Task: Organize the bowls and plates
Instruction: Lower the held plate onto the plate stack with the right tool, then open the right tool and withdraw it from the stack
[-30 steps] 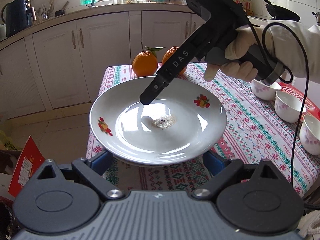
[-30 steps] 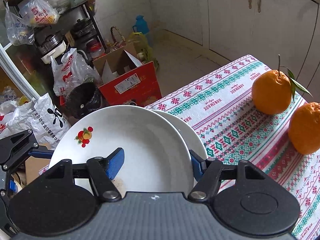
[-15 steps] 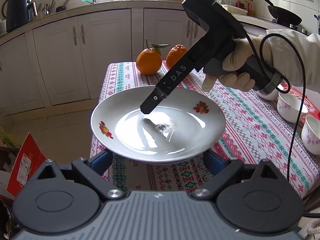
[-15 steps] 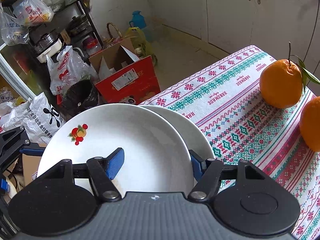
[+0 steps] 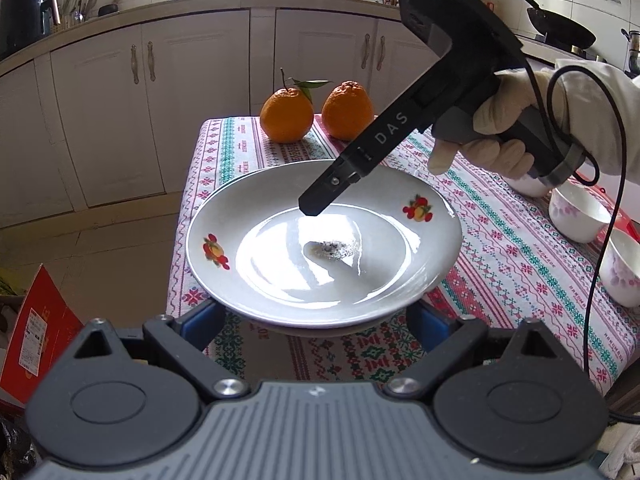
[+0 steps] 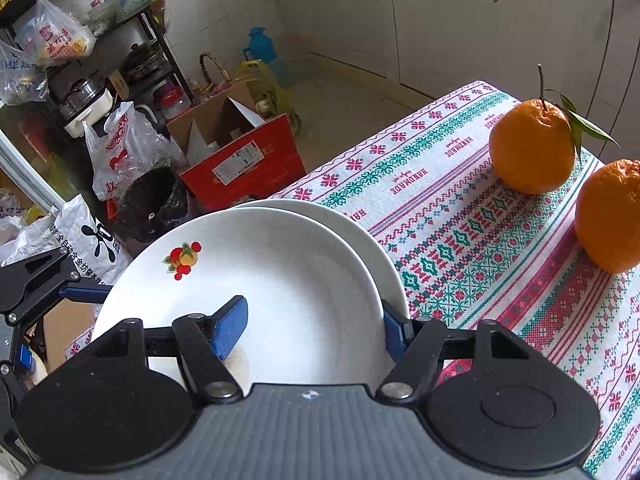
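Lowered since before, the top plate [image 6: 280, 280] overlaps the lower plate [image 6: 360, 232], right hand-held gripper [image 6: 312, 320] clamping its rim.

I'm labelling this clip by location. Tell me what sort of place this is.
A home kitchen, most likely. A countertop over white cabinets runs along the wall, a black wok sits at the right, and a table with a patterned tablecloth carries plates and oranges.

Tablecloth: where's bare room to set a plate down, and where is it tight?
Free: the tablecloth strip between the stacked plates, the two oranges and the bowls. Crowded: the bowls' edge and the plates' corner, where the right gripper grips the top plate.
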Demonstrator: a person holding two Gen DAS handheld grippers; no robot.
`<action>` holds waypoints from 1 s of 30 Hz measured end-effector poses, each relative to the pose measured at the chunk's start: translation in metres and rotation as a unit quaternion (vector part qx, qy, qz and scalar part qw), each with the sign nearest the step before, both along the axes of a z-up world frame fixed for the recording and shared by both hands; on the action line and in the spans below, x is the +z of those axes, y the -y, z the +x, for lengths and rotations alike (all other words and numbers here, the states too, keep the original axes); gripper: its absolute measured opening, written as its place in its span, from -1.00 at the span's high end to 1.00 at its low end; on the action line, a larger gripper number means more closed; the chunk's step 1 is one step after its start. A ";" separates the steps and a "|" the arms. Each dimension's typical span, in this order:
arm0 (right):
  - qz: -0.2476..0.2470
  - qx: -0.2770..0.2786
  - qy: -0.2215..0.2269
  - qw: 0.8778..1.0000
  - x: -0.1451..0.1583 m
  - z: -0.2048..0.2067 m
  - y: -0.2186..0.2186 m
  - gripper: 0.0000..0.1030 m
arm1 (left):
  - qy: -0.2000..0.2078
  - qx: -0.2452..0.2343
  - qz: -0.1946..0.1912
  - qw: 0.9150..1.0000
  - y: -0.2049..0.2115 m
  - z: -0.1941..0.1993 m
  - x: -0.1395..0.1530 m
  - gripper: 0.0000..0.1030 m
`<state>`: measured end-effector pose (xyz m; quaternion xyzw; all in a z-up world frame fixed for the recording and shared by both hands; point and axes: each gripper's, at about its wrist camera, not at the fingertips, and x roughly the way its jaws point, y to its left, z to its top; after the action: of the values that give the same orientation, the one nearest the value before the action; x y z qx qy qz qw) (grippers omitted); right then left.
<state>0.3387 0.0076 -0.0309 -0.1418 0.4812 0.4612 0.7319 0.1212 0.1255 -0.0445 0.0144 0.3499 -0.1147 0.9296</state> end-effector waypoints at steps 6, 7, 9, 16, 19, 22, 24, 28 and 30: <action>0.004 -0.011 -0.002 1.000 0.004 -0.003 0.010 -0.45 | -0.004 -0.006 -0.004 1.000 -0.003 0.004 -0.002 -0.87; 0.005 -0.013 -0.002 1.000 0.005 -0.003 0.012 -0.45 | -0.005 -0.007 -0.006 1.000 -0.004 0.005 -0.003 -0.87; 0.008 -0.018 -0.003 1.000 0.006 -0.005 0.015 -0.45 | -0.006 -0.008 -0.007 1.000 -0.004 0.006 -0.004 -0.87; 0.014 -0.031 -0.007 0.999 0.009 -0.007 0.024 -0.45 | -0.006 -0.011 0.000 1.000 -0.004 0.009 -0.005 -0.87; 0.013 -0.034 -0.004 0.999 0.010 -0.010 0.027 -0.45 | -0.004 -0.012 0.006 1.000 -0.003 0.009 -0.006 -0.88; 0.014 -0.037 -0.003 0.999 0.010 -0.012 0.029 -0.45 | -0.003 -0.013 0.005 1.000 -0.004 0.009 -0.006 -0.88; 0.012 -0.042 0.000 0.999 0.011 -0.015 0.030 -0.47 | -0.002 -0.014 0.007 1.000 -0.003 0.009 -0.007 -0.88; -0.004 -0.049 0.015 0.999 0.012 -0.022 0.026 -0.51 | -0.002 -0.015 0.009 1.000 -0.002 0.008 -0.007 -0.89; -0.015 -0.051 0.022 0.998 0.011 -0.024 0.025 -0.52 | -0.001 -0.015 0.012 1.000 -0.001 0.008 -0.007 -0.89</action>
<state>0.3149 -0.0171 -0.0195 -0.1381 0.4781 0.4127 0.7629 0.1291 0.1268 -0.0519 0.0308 0.3518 -0.1246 0.9272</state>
